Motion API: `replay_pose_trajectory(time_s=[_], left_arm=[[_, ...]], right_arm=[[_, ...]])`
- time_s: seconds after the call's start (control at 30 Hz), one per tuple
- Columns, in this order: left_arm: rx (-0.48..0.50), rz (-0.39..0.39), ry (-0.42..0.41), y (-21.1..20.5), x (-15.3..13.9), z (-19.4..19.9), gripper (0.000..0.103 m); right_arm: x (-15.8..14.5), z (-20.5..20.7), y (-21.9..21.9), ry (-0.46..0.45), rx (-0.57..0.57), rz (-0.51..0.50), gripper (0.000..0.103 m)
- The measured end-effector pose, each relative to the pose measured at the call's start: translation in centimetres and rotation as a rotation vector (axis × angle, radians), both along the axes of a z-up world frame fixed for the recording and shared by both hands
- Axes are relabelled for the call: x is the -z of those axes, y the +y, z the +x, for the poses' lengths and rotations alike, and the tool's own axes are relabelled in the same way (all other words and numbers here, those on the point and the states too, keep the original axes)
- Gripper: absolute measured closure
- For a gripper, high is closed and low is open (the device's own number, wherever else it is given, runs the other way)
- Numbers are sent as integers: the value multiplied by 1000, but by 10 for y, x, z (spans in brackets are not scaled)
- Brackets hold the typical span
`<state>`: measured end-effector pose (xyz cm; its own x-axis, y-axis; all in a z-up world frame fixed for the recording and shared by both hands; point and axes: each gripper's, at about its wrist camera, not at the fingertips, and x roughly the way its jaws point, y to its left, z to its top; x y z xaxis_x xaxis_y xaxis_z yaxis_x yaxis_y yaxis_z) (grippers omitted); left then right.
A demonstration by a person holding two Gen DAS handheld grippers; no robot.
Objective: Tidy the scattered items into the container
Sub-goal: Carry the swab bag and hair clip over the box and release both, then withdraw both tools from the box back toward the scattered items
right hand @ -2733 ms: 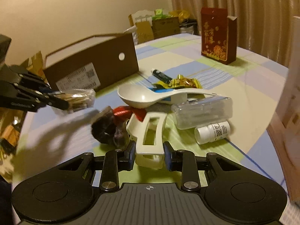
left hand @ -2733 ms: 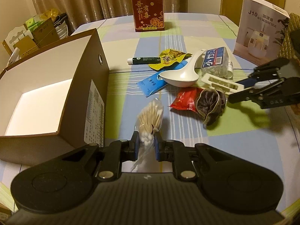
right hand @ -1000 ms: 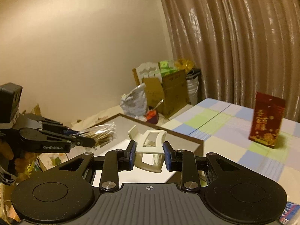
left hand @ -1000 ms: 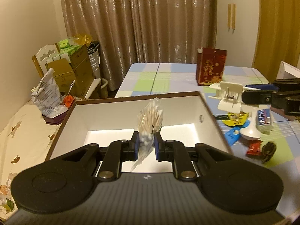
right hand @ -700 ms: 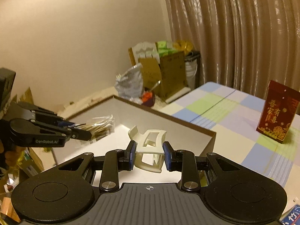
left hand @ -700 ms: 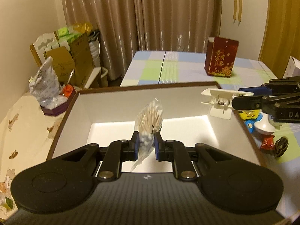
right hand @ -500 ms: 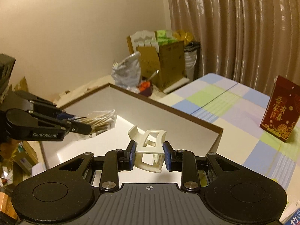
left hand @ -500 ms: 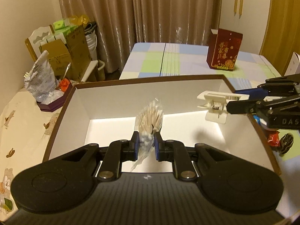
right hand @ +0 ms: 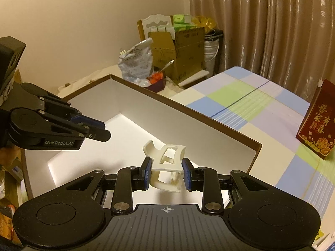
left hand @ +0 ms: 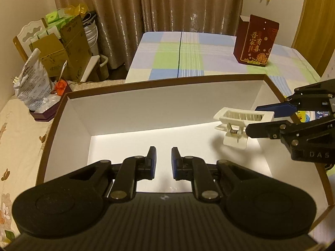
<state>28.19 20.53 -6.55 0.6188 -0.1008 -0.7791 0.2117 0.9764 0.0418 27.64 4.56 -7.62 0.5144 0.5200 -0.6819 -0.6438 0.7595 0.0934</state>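
Note:
The brown box (left hand: pixel 188 79) with a white inside lies below both grippers; it also shows in the right wrist view (right hand: pixel 209 123). My left gripper (left hand: pixel 163 160) is open and empty above the box floor. The bag of cotton swabs is out of sight. My right gripper (right hand: pixel 166 173) is shut on the white hair claw clip (right hand: pixel 167 167) and holds it over the box. In the left wrist view the right gripper (left hand: pixel 259 119) holds the clip (left hand: pixel 240 123) over the box's right half. The left gripper (right hand: pixel 98 130) shows at the left of the right wrist view.
A red gift box (left hand: pixel 256 41) stands on the checked tablecloth (left hand: pixel 188 56) beyond the box. Cardboard boxes (left hand: pixel 62 48) and a plastic bag (left hand: pixel 33 87) sit on the floor at the left. A yellow packet (left hand: pixel 303 118) peeks out behind the right gripper.
My left gripper has opened and the bag of cotton swabs is gone from between its fingers. The right gripper with the clip has moved lower and further over the box.

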Motion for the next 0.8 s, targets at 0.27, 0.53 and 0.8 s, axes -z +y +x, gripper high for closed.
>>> replay_pose_trajectory(time_s=[0.27,0.53,0.8], left_arm=[[-3,2,19,1,4,15,90],[-79,40,78,8,8,18,56],[-125,76,101,18,1,4,13]], right_arm=[[-2,6,5,23,-15,-18,69],[-16,-10,3,-88,-64,4,0],[-23,-21,4,-56,-80,-75,0]])
